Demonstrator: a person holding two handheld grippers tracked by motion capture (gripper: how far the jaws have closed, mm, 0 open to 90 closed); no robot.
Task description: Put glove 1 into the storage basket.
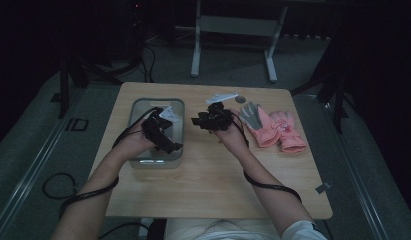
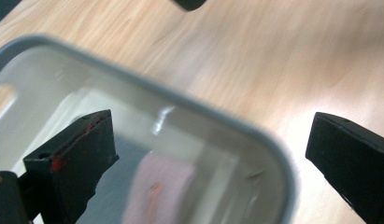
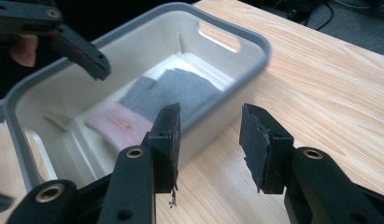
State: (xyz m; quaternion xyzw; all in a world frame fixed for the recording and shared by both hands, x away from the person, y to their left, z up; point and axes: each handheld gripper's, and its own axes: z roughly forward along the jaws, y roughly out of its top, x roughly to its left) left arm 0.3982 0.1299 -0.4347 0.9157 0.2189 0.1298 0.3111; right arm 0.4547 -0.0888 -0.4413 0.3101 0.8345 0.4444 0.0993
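Observation:
A grey bin (image 1: 138, 107) stands on the left half of the wooden table (image 1: 208, 185). Inside it lies a glove with a pink cuff (image 3: 117, 123) and a grey palm (image 3: 180, 91), blurred pink in the left gripper view (image 2: 157, 191). My left gripper (image 1: 165, 140) hangs over the bin's near right corner, its jaws wide open (image 2: 210, 122) and empty. My right gripper (image 1: 203, 121) is beside the bin, pointing at it, open (image 3: 209, 112) with nothing between its fingers. One finger (image 3: 82, 51) of the left gripper hangs above the bin in the right gripper view.
Two more pink gloves lie side by side on the right of the table, one grey palm up (image 1: 258, 122), the other pink (image 1: 290, 135). Bare wood stretches along the near edge. Cables trail from both forearms, and a metal stand's legs (image 1: 195, 55) rise beyond the table.

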